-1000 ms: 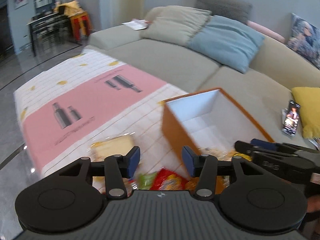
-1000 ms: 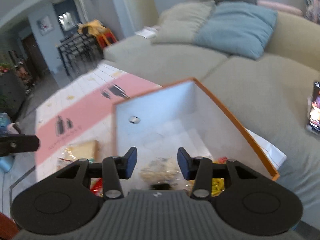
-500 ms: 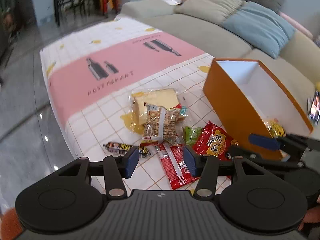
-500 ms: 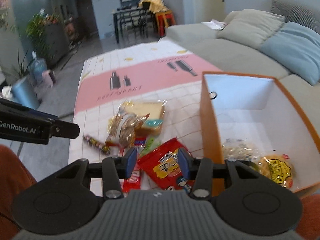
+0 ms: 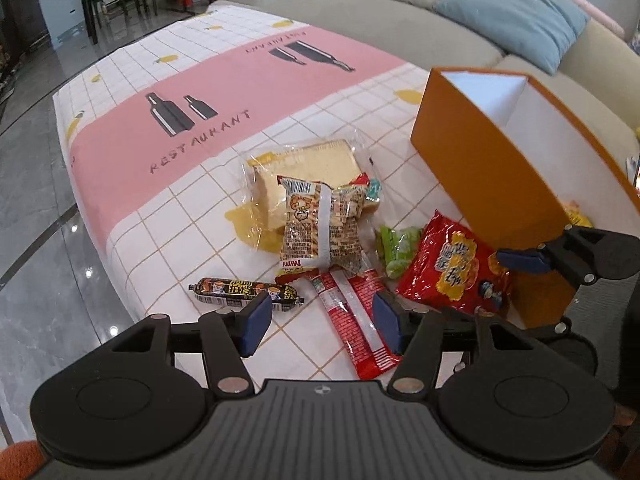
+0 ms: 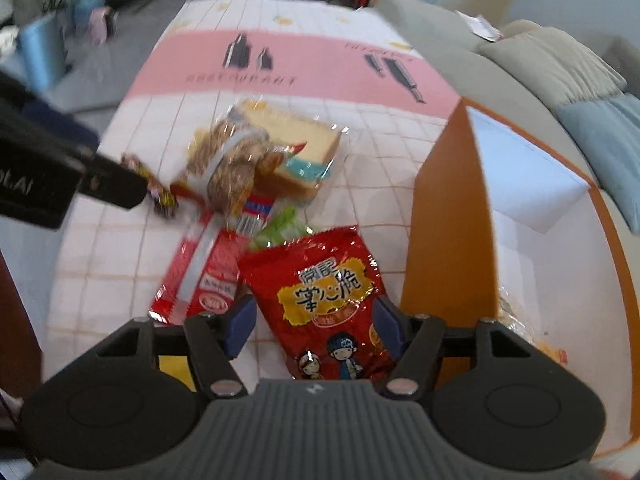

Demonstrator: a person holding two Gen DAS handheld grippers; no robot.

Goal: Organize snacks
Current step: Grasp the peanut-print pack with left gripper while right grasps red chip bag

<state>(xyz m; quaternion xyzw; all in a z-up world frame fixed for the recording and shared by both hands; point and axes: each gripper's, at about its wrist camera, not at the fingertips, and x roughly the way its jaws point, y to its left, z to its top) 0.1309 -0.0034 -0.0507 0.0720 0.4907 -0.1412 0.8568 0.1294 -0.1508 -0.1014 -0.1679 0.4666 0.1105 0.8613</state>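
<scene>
Living-room setup: a sofa (image 5: 360, 12) behind a low worktop (image 5: 192, 60) covered in a pink-and-white "RESTAURANT" cloth, with an orange box (image 5: 480, 176) as the landmark. Some snacks already sit inside it, only partly visible.

Everything else is piled just left of the box: a red chip bag (image 6: 332, 300) touching its near corner, a green packet (image 5: 396, 248) beside that, a long red wafer pack (image 5: 356, 320), a cracker pack (image 5: 320, 228) lying on top of wrapped bread (image 5: 308, 172), and a dark sausage stick (image 5: 244, 292) farthest from the box.

Right gripper (image 6: 314, 322) has its jaws spread wide around the chip bag, nothing pinched yet. Left gripper (image 5: 320, 322) is also wide open and empty, hovering over the wafer pack.

Risks, as I see it: the bag is puffy and slick, so a shallow pinch could slip off or crush the chips. The two grippers are close, so they might bump, and lifting toward the box could clip its wall and shove it.
</scene>
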